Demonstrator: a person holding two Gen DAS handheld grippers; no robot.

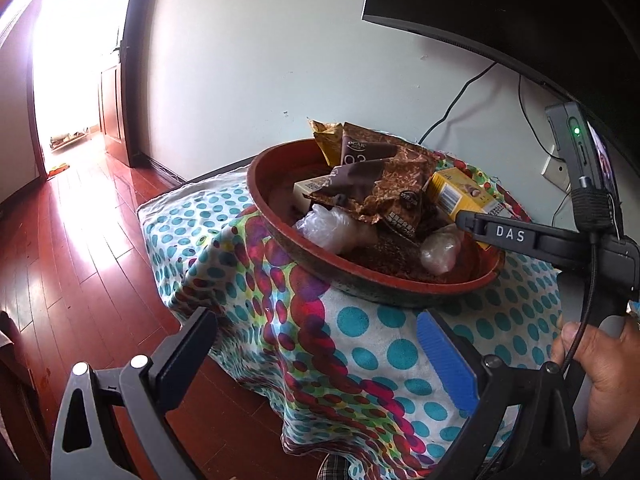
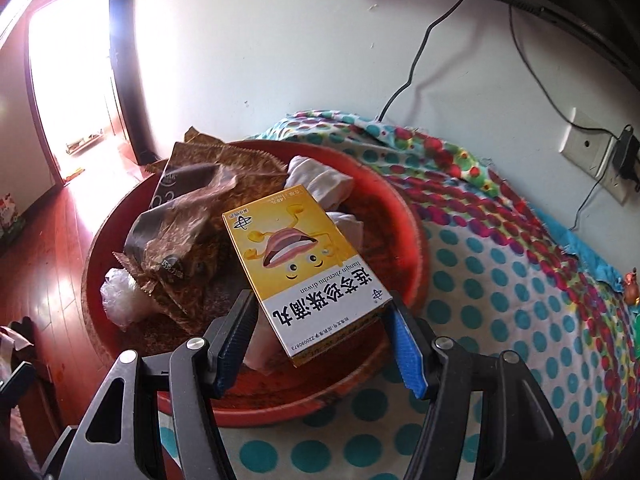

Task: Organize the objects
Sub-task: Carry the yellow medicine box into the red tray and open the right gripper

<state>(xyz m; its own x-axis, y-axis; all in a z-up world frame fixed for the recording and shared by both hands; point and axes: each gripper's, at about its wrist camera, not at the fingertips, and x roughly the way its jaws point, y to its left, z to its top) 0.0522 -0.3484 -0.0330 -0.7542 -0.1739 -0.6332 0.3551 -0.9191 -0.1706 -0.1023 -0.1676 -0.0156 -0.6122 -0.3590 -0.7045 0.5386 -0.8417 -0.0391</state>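
Holding the yellow box (image 2: 304,272) by its near end, our right tongs (image 2: 320,320) clamp both blue pads against its sides, keeping it above the red bowl (image 2: 404,216) on the cloth-covered counter (image 2: 500,280); we judge it is about to join the wrappers (image 2: 192,216) there. Left tongs (image 1: 320,344) hang wide and empty before the counter's edge, clear of the work.

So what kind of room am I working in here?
Most likely a room in a home: a wooden floor, a dark screen on the wall above a cloth-covered table, and a red bowl of snack packets and household bits.
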